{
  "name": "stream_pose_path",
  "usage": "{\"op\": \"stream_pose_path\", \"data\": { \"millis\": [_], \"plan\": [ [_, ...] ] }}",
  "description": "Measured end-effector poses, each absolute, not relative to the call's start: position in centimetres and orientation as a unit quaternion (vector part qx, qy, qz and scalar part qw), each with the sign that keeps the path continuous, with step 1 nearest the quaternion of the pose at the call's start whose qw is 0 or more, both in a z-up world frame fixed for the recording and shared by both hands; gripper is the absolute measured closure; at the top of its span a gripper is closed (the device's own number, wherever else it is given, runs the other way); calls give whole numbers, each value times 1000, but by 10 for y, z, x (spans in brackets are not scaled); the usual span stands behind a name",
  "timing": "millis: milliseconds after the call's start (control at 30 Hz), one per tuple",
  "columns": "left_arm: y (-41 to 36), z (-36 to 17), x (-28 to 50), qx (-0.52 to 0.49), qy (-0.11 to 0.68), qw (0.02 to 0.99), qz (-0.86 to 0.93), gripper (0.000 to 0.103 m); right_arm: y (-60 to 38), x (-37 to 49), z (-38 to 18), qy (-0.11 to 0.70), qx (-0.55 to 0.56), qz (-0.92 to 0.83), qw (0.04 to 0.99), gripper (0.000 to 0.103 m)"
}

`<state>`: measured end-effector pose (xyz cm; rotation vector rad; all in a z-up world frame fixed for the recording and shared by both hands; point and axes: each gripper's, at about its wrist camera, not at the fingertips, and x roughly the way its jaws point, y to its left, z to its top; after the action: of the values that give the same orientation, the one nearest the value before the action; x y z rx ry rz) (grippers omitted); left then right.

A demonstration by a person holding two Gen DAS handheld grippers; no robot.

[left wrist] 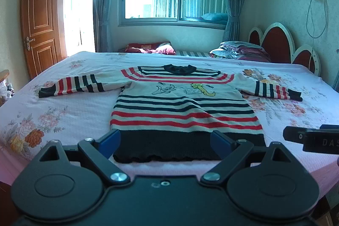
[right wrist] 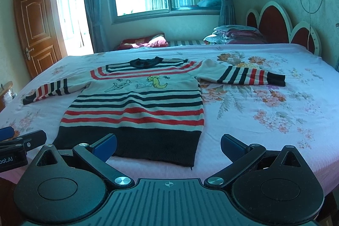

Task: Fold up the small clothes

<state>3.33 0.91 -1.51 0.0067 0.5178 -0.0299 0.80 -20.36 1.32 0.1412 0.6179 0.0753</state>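
My left gripper [left wrist: 166, 142] and right gripper [right wrist: 168, 145] hung wide open, empty, over the striped sweater's [left wrist: 180, 107] dark hem at the bed's [left wrist: 63, 111] near edge.

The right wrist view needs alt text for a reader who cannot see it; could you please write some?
A striped sweater lies flat, sleeves spread, on a floral bed. The right gripper hangs open and empty near its dark hem; the left gripper shows at the left edge.

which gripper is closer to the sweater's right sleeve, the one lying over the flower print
Right. The right gripper hovers open over the sweater's hem corner on that sleeve's side; the left gripper, also open, sits at the hem's other half, farther away.
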Motion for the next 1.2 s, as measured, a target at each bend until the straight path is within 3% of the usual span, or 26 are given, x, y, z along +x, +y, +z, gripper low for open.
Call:
{"op": "stream_pose_path", "data": {
  "millis": [467, 767, 867, 1000, 1067, 1100, 1133, 1200],
  "plan": [
    [18, -31, 167, 18, 307, 949, -64, 11, -232, 111, 4, 297, 141, -29, 944, 0],
    [17, -25, 243, 27, 295, 950, -101, 11, -270, 164, 10, 265, 181, -96, 942, 0],
    [5, -30, 265, 12, 297, 949, -107, 11, -294, 179, 6, 270, 186, -109, 939, 45],
    [-19, -41, 293, 2, 305, 946, -107, 11, -340, 205, -11, 270, 215, -129, 930, 46],
    [-32, -46, 309, -6, 311, 945, -103, 11, -366, 224, -22, 272, 230, -134, 925, 61],
    [-39, -49, 317, -6, 316, 944, -97, 11, -378, 233, -28, 274, 241, -135, 921, 76],
    [-45, -50, 326, -4, 323, 942, -91, 11, -394, 245, -37, 281, 256, -138, 915, 81],
    [-61, -53, 341, 1, 327, 941, -81, 11, -425, 267, -53, 286, 285, -145, 903, 81]
  ]
}}
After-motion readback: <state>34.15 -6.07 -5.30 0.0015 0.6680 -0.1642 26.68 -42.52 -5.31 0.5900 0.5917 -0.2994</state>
